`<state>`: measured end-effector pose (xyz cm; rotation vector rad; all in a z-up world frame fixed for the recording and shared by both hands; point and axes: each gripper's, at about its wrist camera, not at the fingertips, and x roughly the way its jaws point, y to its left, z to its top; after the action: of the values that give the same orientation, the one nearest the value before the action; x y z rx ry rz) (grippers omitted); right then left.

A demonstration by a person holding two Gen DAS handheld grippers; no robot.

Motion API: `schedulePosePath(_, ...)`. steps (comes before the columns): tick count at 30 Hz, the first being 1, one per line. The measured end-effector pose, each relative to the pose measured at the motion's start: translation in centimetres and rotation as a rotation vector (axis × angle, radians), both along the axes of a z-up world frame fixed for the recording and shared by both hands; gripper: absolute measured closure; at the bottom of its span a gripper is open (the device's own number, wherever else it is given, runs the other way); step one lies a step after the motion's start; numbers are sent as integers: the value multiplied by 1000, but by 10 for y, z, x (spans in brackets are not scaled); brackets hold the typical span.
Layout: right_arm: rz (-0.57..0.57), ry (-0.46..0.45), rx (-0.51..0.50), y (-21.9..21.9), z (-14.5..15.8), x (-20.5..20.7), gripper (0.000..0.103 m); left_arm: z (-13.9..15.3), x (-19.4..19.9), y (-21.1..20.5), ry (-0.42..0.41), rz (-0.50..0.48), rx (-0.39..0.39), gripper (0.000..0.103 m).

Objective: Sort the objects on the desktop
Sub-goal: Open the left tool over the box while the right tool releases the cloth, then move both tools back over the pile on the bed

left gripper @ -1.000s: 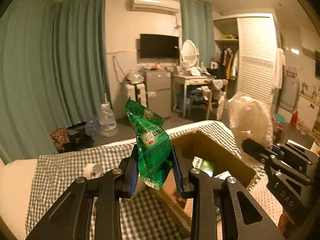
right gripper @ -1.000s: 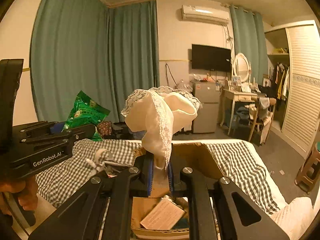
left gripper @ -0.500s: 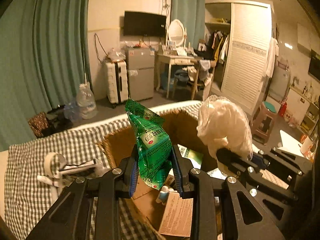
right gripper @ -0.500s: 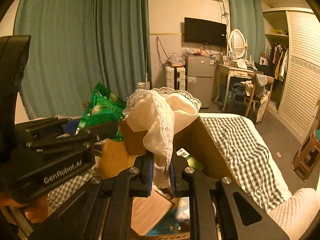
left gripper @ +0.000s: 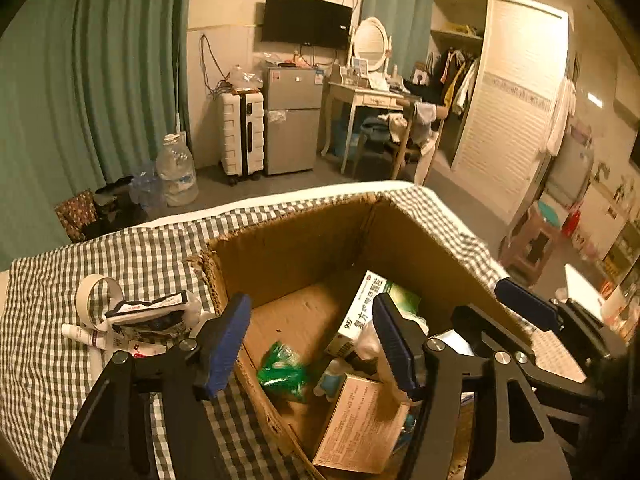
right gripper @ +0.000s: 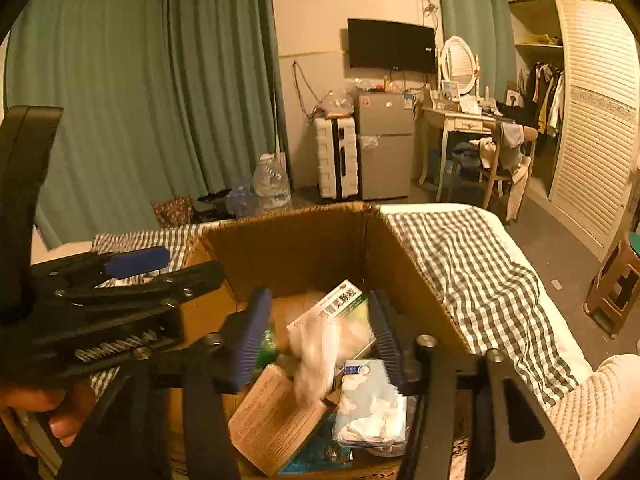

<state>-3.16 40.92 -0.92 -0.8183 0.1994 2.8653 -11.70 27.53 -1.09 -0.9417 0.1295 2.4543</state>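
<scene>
- Cardboard box (left gripper: 296, 240) is seen under both tools; the green packet (left gripper: 282, 372) is lying on its floor, the white cloth (right gripper: 316, 360) blurred above the cartons.
- Left gripper (left gripper: 312, 344) is spread, empty.
- Right gripper (right gripper: 320, 336) is spread too.
- Leftover tubes (left gripper: 100, 338) are found at ten o'clock of the left gripper, the nearer one, long axes running crosswise.

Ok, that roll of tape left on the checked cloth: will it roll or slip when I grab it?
The tape roll looks tilted against the tubes, so it may topple or roll when nudged. Probably light and rigid; the open left hand-held gripper could pinch its wall.
</scene>
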Motion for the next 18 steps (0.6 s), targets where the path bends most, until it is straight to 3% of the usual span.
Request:
schedulePosePath(10,-28,105,21,-6,14,14,37,55,11,-50,95,75,2,30)
schedulePosePath(14,-28,153,7,-10,20,21,16,80,17,-88,134,145,23,11)
schedulePosePath(18,-14,164,-5,-20,24,24,6,94,22,-125,134,197,32,10)
